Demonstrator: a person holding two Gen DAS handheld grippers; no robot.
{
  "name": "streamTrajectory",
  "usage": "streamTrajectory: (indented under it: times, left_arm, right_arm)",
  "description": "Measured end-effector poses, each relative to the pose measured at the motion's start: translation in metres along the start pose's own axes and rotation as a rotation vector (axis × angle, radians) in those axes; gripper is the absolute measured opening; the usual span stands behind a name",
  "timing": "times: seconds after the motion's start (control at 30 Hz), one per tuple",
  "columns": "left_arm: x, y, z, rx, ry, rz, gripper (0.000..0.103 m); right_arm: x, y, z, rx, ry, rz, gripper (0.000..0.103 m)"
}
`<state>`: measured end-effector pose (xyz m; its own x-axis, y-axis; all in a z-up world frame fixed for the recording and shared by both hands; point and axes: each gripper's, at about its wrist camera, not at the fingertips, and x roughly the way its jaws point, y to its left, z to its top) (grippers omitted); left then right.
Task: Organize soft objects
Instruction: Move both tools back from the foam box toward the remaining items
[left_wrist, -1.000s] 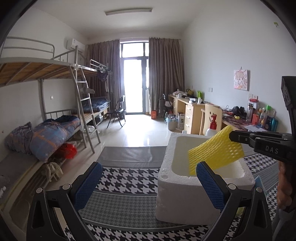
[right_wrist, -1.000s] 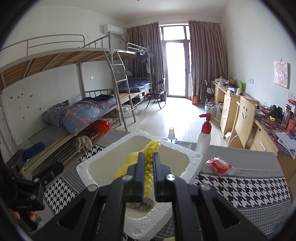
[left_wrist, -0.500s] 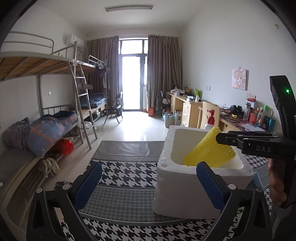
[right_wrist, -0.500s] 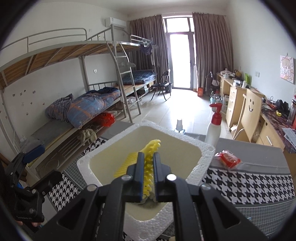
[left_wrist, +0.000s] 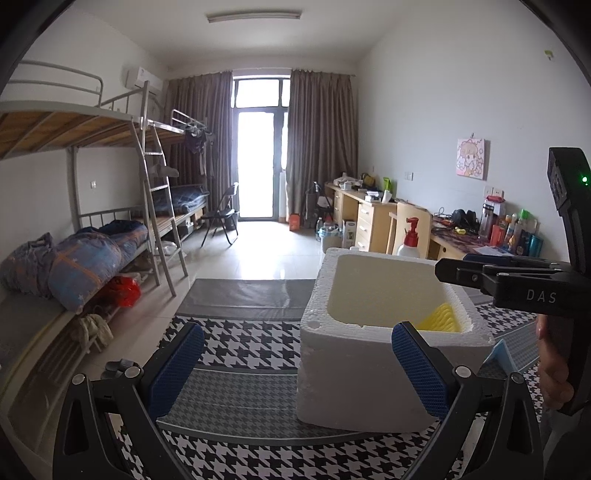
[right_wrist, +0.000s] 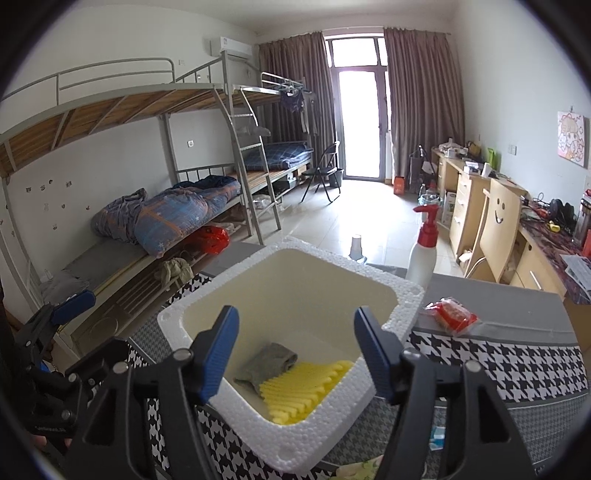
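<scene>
A white foam box (right_wrist: 402, 302) stands on the houndstooth-covered table (right_wrist: 517, 365). Inside it lie a yellow foam net (right_wrist: 303, 387) and a grey cloth (right_wrist: 269, 362). My right gripper (right_wrist: 295, 354) is open and empty, its blue pads above the box's near side. In the left wrist view the box (left_wrist: 354, 373) is at right, with the yellow net (left_wrist: 439, 317) showing at its inner right wall. My left gripper (left_wrist: 295, 365) is open and empty, to the left of and in front of the box. The right gripper also shows there (left_wrist: 443, 271), over the box's right rim.
A red-capped pump bottle (right_wrist: 423, 251) stands behind the box. A red packet (right_wrist: 452, 314) lies on the table to the right. A small bottle (right_wrist: 356, 247) is behind the box. A light blue item (left_wrist: 500, 356) lies right of the box. Bunk beds stand left, desks right.
The right gripper lowered the yellow net into the box, then opened and let it go. The net now lies on the box floor beside the grey cloth. The left gripper stayed open.
</scene>
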<state>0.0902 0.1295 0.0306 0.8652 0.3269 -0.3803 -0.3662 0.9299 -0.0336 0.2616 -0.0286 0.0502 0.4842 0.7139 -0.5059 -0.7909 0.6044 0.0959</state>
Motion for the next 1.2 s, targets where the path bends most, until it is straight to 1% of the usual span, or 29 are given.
streamTrajectory:
  times: [0.13,0.2,0.27,0.5,0.73,0.9,1.07,1.2]
  left_arm:
    - [-0.004,-0.007,0.000,0.010,-0.006,-0.020,0.102]
    - [-0.006,-0.011,0.000,0.014,-0.008,-0.032,0.102]
    - [-0.008,-0.014,0.000,0.019,-0.009,-0.046,0.102]
    - [-0.014,-0.025,0.000,0.028,-0.017,-0.082,0.102]
    - [-0.017,-0.043,-0.006,0.078,-0.010,-0.124,0.102]
    - [-0.018,-0.053,-0.010,0.061,0.015,-0.171,0.102]
    - [-0.020,-0.065,-0.015,0.066,0.007,-0.166,0.102]
    - [-0.020,-0.077,-0.020,0.083,0.017,-0.190,0.102]
  right_arm:
    - [-0.014,-0.003,-0.002,0.004,-0.029,-0.012,0.070]
    - [-0.022,-0.005,-0.003,0.008,-0.043,-0.023,0.076]
    - [-0.032,-0.007,-0.006,0.008,-0.063,-0.033,0.078]
    - [-0.054,-0.014,-0.012,0.025,-0.096,-0.066,0.079]
    - [-0.071,-0.016,-0.020,0.035,-0.128,-0.097,0.083]
    - [-0.080,-0.020,-0.028,0.046,-0.137,-0.114,0.084]
    - [-0.089,-0.027,-0.038,0.058,-0.136,-0.139,0.084]
    - [-0.098,-0.035,-0.048,0.076,-0.141,-0.155,0.084]
